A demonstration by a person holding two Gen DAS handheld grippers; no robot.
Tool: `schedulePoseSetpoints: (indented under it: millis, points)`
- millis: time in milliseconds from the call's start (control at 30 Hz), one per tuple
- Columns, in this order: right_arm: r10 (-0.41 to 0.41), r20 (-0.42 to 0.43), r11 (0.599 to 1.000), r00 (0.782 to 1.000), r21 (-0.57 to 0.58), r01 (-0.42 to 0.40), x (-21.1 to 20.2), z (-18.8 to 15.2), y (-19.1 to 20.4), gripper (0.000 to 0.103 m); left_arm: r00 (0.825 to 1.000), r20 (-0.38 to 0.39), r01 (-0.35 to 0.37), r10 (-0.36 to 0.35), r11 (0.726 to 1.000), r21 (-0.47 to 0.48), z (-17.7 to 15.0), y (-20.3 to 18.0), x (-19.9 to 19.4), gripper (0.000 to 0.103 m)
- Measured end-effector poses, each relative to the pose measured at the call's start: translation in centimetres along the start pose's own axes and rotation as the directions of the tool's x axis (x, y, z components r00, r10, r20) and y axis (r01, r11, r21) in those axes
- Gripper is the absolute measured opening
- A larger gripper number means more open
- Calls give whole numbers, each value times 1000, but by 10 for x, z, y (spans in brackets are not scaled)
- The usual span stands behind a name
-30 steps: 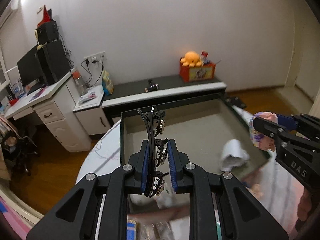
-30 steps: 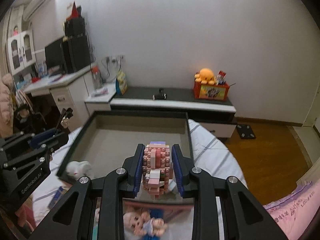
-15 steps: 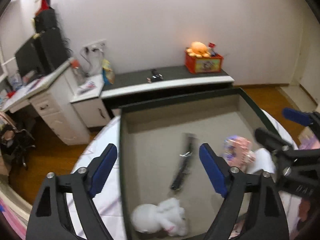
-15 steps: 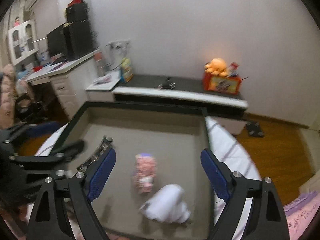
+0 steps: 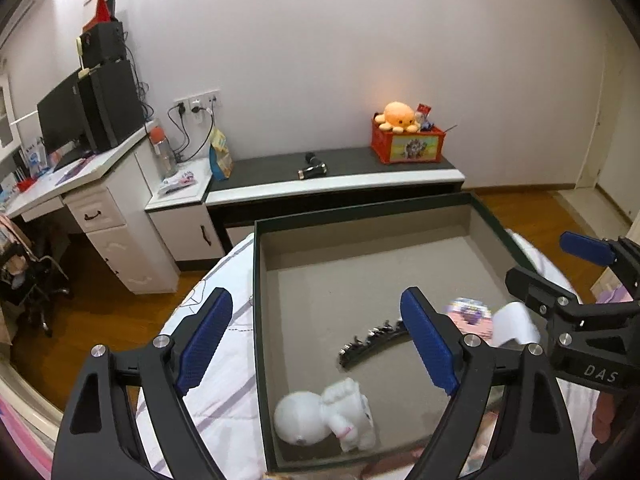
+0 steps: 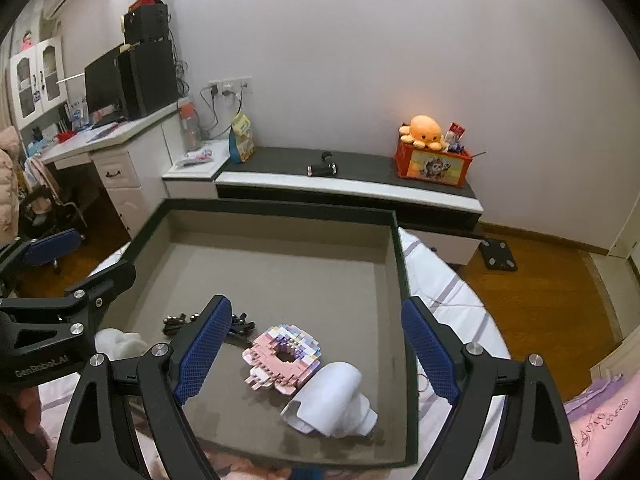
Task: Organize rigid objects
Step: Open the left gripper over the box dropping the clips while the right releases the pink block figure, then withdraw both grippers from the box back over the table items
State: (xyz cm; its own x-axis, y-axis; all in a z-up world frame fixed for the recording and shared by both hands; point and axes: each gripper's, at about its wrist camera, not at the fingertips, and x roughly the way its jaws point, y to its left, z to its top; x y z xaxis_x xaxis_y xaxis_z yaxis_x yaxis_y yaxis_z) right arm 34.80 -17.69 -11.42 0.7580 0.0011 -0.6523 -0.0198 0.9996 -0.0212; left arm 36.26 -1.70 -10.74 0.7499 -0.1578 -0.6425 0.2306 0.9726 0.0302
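A dark-rimmed box [image 5: 360, 210] with a grey floor lies on the bed. In it lie a black toothed hair clip [image 5: 372, 344] and a pink brick figure [image 5: 470, 316]. My left gripper [image 5: 316, 298] hangs open above the box's left half, nothing between its blue pads. My right gripper [image 6: 316, 308] is open too, over the pink brick figure [image 6: 284, 356], which lies flat below it. The hair clip [image 6: 180, 322] lies just left of the figure, partly hidden by my finger. Each gripper shows in the other's view: right gripper [image 5: 540, 258], left gripper [image 6: 100, 254].
A white plush toy [image 5: 324, 412] and a rolled white cloth [image 6: 332, 396] also lie in the box [image 6: 280, 204]. White bedsheet [image 6: 444, 288] surrounds it. Beyond stand a low cabinet [image 6: 348, 184] with a red crate [image 6: 434, 164] and a desk [image 5: 80, 184].
Both grippers have gone from shut to open. The hair clip dropped from the left one and the brick figure from the right one; both now lie on the box floor.
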Motion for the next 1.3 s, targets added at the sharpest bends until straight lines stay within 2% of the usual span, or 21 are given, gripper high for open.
schedulePoseSetpoints:
  millis: [200,400,533,733,800,833,933,1167,1300]
  points:
    - [-37,76,999,996,-2,37,-55,-3,3,88,999,49,4,-3,1000,-8,-8,-4,-48,89]
    - [-74,135,997,988,32,71,-119,-16,5,88,991,126,-33,35,999,-14,-24,-10,-116,96]
    - [-93,186,995,978,35,88,-164,-34,11,88,983,180,-14,19,1000,-28,-40,-12,-159,100]
    - [-111,251,994,961,14,111,-224,-60,25,89,956,293,-23,31,999,-32,-64,-19,-230,103]
    - [-124,287,992,950,11,126,-246,-68,29,95,946,321,-27,36,999,-32,-70,-23,-249,103]
    - [-126,308,991,943,7,130,-254,-70,30,103,942,334,-29,38,999,-32,-74,-25,-259,103]
    - [-140,360,989,922,12,145,-280,-79,33,103,929,368,-24,35,999,-34,-85,-27,-284,103]
    - [-140,424,988,895,-6,157,-316,-96,42,103,896,437,-58,75,997,-52,-103,-33,-322,103]
    - [-165,434,984,886,17,175,-325,-105,44,103,888,454,-60,73,997,-44,-110,-37,-332,103]
